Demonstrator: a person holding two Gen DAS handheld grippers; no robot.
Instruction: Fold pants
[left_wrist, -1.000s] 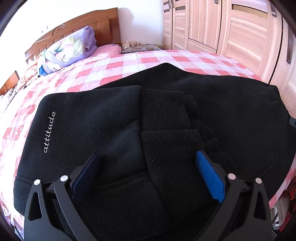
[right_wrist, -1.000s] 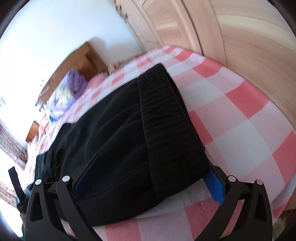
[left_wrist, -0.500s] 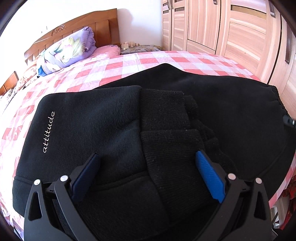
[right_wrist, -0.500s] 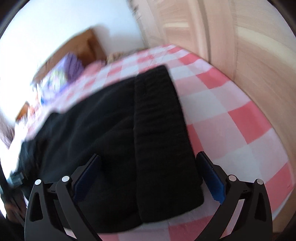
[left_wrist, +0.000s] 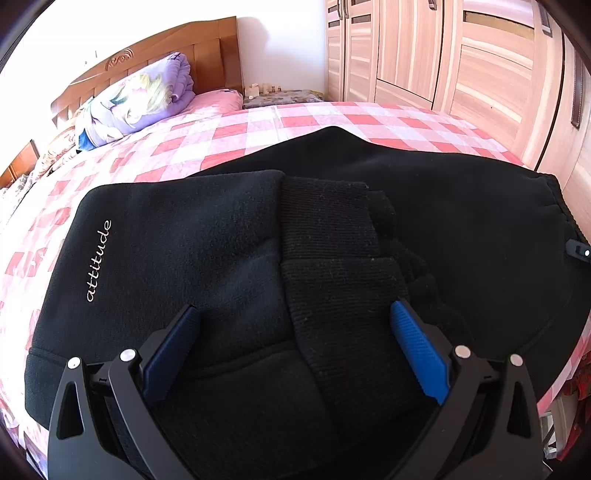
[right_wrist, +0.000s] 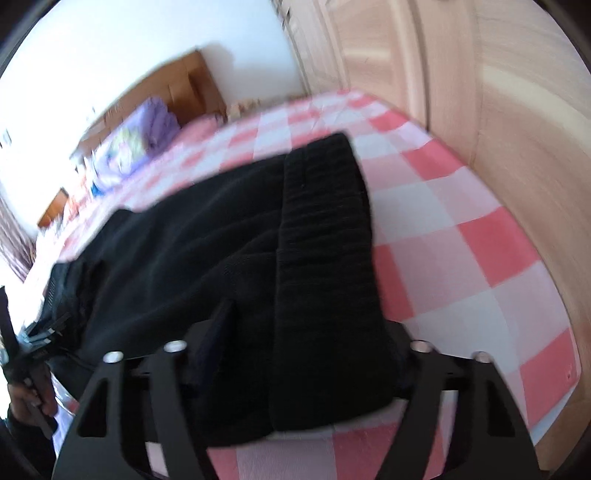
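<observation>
Black fleece pants (left_wrist: 192, 258) with white "attitude" lettering lie on the pink checked bed, legs folded over so the ribbed cuffs (left_wrist: 332, 280) rest on top. My left gripper (left_wrist: 295, 332) is open, its blue pads wide apart just above the cuffs. In the right wrist view the pants (right_wrist: 207, 251) stretch away, with the ribbed waistband (right_wrist: 325, 266) nearest. My right gripper (right_wrist: 310, 332) is low over the waistband end with fingers either side of the cloth; the fingers have drawn closer together, and blur hides whether they grip.
The bed (left_wrist: 314, 122) has a wooden headboard (left_wrist: 155, 62), a folded purple quilt (left_wrist: 140, 99) and a pink pillow at its head. Wooden wardrobe doors (left_wrist: 480, 62) run close along the bed's right side. The bed's edge (right_wrist: 369, 446) is just under my right gripper.
My right gripper has swung and dropped onto the waistband end, and its fingers have narrowed around the cloth. My left gripper has stayed open and almost still over the cuffs.
</observation>
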